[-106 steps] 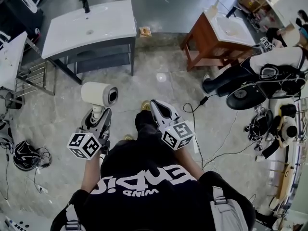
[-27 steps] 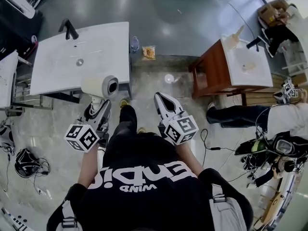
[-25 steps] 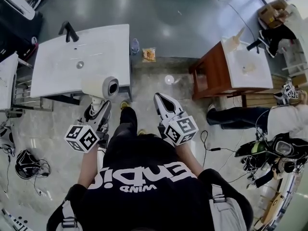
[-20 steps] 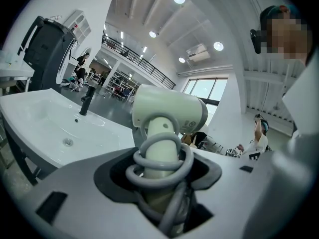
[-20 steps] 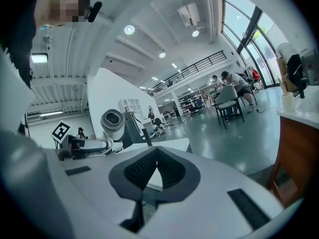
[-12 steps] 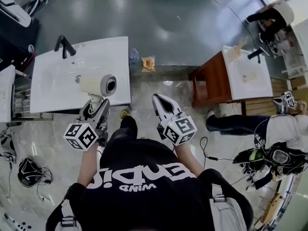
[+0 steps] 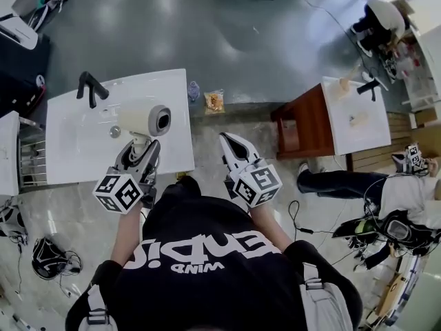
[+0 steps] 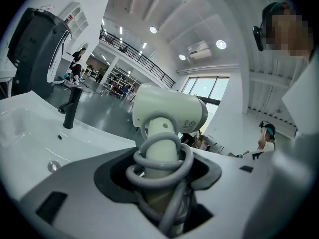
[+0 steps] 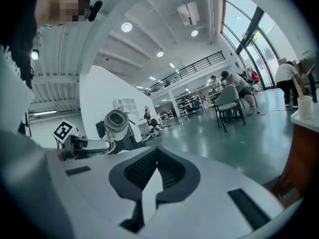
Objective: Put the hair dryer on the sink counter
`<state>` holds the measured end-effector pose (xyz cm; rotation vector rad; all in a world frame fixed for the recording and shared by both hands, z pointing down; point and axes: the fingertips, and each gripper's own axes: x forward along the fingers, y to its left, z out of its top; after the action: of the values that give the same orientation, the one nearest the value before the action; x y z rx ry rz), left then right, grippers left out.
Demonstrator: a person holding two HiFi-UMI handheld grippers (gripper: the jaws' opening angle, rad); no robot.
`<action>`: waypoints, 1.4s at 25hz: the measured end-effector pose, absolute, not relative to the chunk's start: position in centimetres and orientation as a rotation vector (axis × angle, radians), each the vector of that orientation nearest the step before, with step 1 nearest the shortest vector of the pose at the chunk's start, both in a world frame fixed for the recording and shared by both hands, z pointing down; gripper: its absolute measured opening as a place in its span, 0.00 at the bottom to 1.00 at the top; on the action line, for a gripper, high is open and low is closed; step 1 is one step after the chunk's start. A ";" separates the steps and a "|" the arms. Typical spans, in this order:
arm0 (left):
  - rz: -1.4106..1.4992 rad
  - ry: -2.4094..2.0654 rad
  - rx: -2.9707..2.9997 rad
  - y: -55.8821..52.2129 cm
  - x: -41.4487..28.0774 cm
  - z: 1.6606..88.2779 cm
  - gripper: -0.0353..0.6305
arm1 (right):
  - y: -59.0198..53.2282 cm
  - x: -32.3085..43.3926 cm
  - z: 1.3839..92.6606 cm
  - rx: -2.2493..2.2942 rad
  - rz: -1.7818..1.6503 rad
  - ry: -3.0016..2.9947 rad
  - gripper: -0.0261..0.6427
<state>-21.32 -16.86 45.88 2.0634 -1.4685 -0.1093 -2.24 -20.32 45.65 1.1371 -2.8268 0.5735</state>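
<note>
Hair dryer [image 7: 145, 119] is up in the air, upright, its handle pinched in the left gripper [image 7: 140, 149], with the grey cord [image 8: 160, 167] wound in loops round that handle and caught between the jaws too. From the head view its white barrel hangs over the front right part of the sink counter [image 7: 72, 154], just right of the drain [image 7: 115, 132], with the open end facing the counter's right edge. The black tap [image 7: 89, 87] stands at the back left corner, well apart from it. The right gripper [image 7: 225, 141] is off the counter's right edge with its jaws pressed together on nothing.

I judge this to be the carry's last part: the dryer is above the counter but not set down. The next move calls for lowering it onto a flat part near the front right corner, clear of the basin, laying it so it cannot roll off the edge, then spreading the jaws without snagging the cord.

How high the dryer hangs above the surface is hard to judge. The handle's lower end and the plug are buried in the jaws. The basin's outline barely shows, white on white.
</note>
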 end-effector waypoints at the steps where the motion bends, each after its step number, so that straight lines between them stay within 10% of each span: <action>1: -0.107 -1.462 2.067 -17.5 -21.6 45.8 0.46 | -20.9 -2.6 45.6 1.139 0.573 -2.825 0.07; 35: -0.106 -1.484 1.979 -25.2 -21.8 46.8 0.46 | -29.9 -3.2 44.2 1.103 0.526 -2.830 0.07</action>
<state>-21.78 -25.21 46.78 1.9790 -1.4841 -0.1057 -3.17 -29.89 44.23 1.1033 -2.8304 0.5259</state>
